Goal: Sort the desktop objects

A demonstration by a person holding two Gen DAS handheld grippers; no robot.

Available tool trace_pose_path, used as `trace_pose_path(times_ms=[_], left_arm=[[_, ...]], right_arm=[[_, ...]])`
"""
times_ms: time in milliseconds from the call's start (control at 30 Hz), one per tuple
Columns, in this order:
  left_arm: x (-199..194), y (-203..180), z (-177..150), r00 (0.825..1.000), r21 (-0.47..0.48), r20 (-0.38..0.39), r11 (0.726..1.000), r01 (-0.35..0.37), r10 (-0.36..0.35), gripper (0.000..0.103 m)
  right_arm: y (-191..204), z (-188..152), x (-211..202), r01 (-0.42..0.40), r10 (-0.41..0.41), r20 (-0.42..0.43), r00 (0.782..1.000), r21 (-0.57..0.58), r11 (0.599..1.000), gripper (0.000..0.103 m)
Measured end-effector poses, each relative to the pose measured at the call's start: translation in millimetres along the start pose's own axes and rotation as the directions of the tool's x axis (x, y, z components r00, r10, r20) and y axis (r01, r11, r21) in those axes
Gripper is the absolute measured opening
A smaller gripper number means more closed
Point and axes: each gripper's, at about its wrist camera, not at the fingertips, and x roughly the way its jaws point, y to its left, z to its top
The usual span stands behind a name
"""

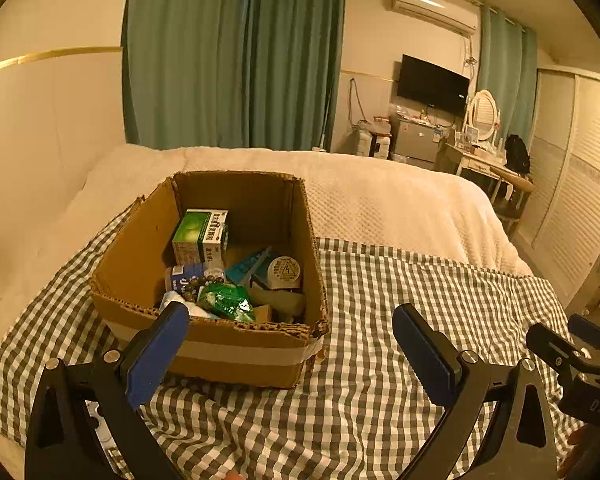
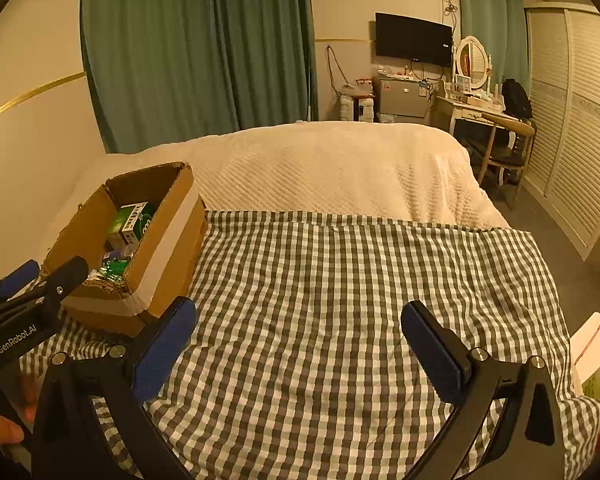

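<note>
cardboard box (image 1: 236, 344) on checked cloth (image 1: 380, 360): collects the sorted items, green carton (image 1: 202, 236) upright among them. left gripper (image 1: 290, 344) and right gripper (image 2: 298, 340): jaws apart, nothing held, the cloth before them looking cleared.

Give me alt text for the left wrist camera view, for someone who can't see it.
An open brown cardboard box sits on a green-and-white checked cloth, filled with small items including a green-and-white carton and a string of brown beads. The left claw stands open and empty in front of it.
</note>
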Motion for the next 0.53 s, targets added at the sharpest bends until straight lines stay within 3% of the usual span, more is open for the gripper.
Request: trace_pose_path(times_ms=[200,333,433,533], left_arm=[[2.1,4.8,0.2,1.0,-0.013,-0.015,1.0,-0.005,0.005,0.103],[3.7,7.8,-2.9,0.999,-0.027,-0.016,0.999,-0.046,0.046,0.103],[7.3,9.2,-6.3,0.999,-0.018,-0.038,1.0,0.015,-0.016,0.103],[7.1,4.8,-6.0,0.999,0.015,-0.032,1.0,-0.024,0.025,0.103]], right_arm=[[4.5,-0.8,1.0,-0.004,0.004,0.001,1.0,-0.008,1.0,0.102],[5.0,-0.9,4.0,-0.008,0.008,-0.005,1.0,-0.006,1.0,0.102],[5.6,-2.9,6.0,-0.007,0.006,-0.012,1.0,-0.01,1.0,0.102],[2.4,-3.4,7.0,-0.007,0.007,-0.016,1.0,-0.003,1.0,0.102]])
